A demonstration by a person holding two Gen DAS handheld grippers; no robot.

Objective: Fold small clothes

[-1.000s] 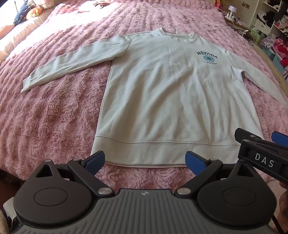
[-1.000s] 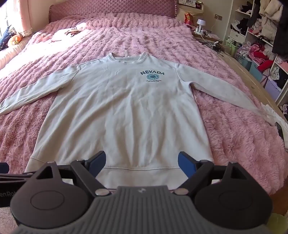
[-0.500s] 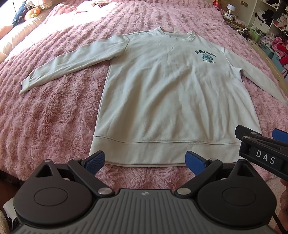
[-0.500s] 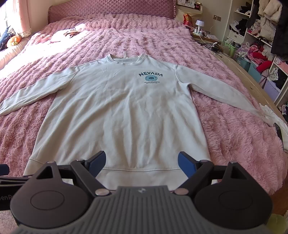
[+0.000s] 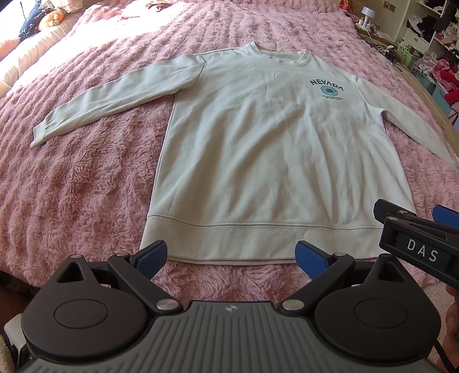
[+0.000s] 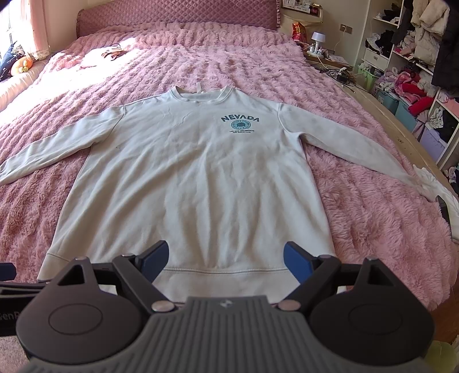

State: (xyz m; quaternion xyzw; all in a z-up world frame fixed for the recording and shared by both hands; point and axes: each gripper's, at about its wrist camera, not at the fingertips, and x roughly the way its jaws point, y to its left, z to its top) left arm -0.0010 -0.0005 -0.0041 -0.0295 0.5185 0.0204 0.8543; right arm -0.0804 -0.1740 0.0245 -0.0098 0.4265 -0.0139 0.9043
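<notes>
Pale grey-white long-sleeved sweatshirt lies flat, front up, on the fluffy pink bedspread, collar toward the headboard, hem toward the cameras. "NEVADA" print with a round emblem sits on the chest. Both sleeves spread outward and slightly down: one sleeve reaches across the bedspread, its cuff lying flat; the other sleeve runs to the bed edge, cuff beside a white cloth item there. Left tongs are held low over the near edge of the bed, pointing along the garment, jaws spread wide and empty; the blue pads sit just short of the hem, the left one near the hem's corner; contact with the fabric cannot be told. Right tongs are posed likewise, jaws wide apart and holding nothing, pads framing the hem band right of the sweatshirt's middle. In the left wrist view, the right tongs enter from the right edge, labelled "DAS", beside the left unit, with part of a hand behind them. Open shelving with clothes stands beyond the bed.
</notes>
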